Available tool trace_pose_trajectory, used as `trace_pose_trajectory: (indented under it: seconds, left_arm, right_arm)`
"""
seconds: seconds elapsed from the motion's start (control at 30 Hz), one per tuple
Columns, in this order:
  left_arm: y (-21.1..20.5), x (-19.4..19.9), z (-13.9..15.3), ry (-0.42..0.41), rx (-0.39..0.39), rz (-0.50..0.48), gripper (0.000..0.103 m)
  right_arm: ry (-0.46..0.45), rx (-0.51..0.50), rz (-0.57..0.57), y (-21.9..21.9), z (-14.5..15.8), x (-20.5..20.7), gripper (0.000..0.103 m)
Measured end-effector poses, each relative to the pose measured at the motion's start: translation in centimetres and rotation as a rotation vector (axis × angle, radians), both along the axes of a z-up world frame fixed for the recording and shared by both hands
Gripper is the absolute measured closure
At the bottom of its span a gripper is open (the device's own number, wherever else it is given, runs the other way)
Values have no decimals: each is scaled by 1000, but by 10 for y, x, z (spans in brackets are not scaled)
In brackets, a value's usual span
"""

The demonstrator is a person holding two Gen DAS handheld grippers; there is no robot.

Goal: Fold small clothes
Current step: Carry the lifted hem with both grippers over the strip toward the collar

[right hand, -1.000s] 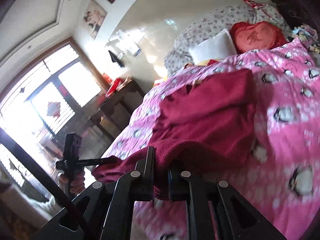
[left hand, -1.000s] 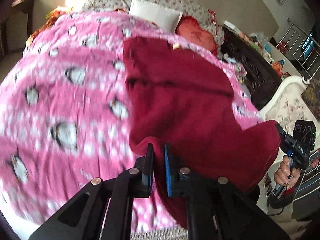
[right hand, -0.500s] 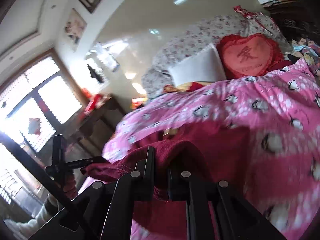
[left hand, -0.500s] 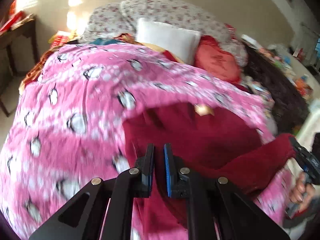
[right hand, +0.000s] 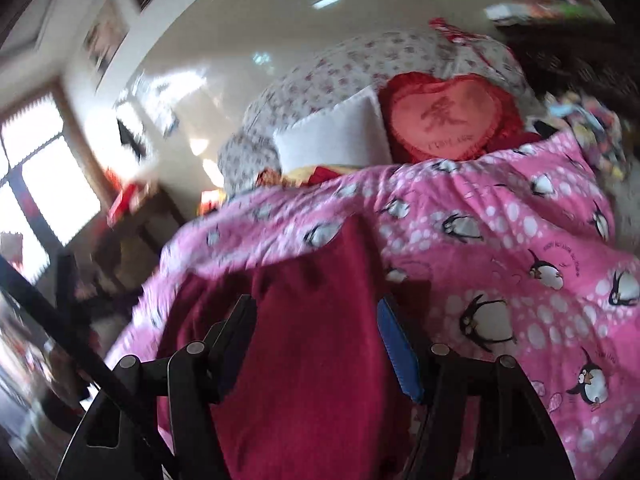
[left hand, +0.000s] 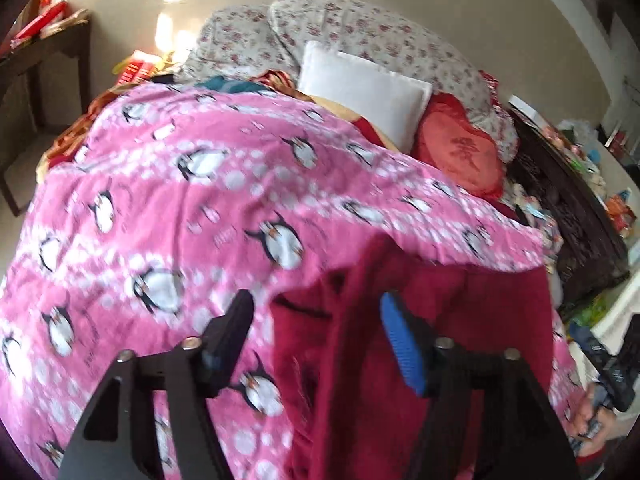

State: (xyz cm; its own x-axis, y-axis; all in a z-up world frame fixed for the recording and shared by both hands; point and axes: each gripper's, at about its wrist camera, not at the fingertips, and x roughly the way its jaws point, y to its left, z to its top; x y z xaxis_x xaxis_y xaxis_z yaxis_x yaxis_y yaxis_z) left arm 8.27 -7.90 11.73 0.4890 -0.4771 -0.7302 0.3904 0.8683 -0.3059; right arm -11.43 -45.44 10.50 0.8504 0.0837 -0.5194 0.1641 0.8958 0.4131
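Observation:
A dark red garment (left hand: 432,320) lies folded over on the pink penguin blanket (left hand: 180,208), near the bed's front edge. My left gripper (left hand: 316,320) hovers over the garment's left edge. Its jaws are opening, and its blue pad (left hand: 400,348) stands clear of the cloth. In the right wrist view the same garment (right hand: 312,360) fills the gap under my right gripper (right hand: 316,316). Those jaws are opening too, with cloth between the fingers but not pinched. A person's hand (left hand: 592,420) shows at the lower right of the left wrist view.
At the head of the bed lie a white pillow (left hand: 364,92), a red heart cushion (right hand: 448,120) and floral pillows (left hand: 352,32). A dark wooden table (left hand: 44,56) stands at the left, cluttered dark furniture (left hand: 580,216) at the right.
Both grippers carried the garment's near edge toward the pillows, doubling it over. Both were shut on the cloth before; now their jaws stand apart and the cloth is let go.

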Motion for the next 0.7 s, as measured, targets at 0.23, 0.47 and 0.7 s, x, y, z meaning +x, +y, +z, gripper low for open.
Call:
trace_pose_trajectory:
  seconds: [0.23, 0.47, 0.7]
  left_arm:
    - [-20, -4, -32, 37, 48, -15, 28]
    - [-54, 11, -41, -35, 85, 10, 37]
    - [-54, 23, -36, -32, 117, 18, 95]
  right_arm:
    - [131, -161, -120, 8, -23, 32, 32]
    - [136, -162, -127, -4, -33, 62, 54]
    - [65, -124, -94, 1, -17, 76, 93]
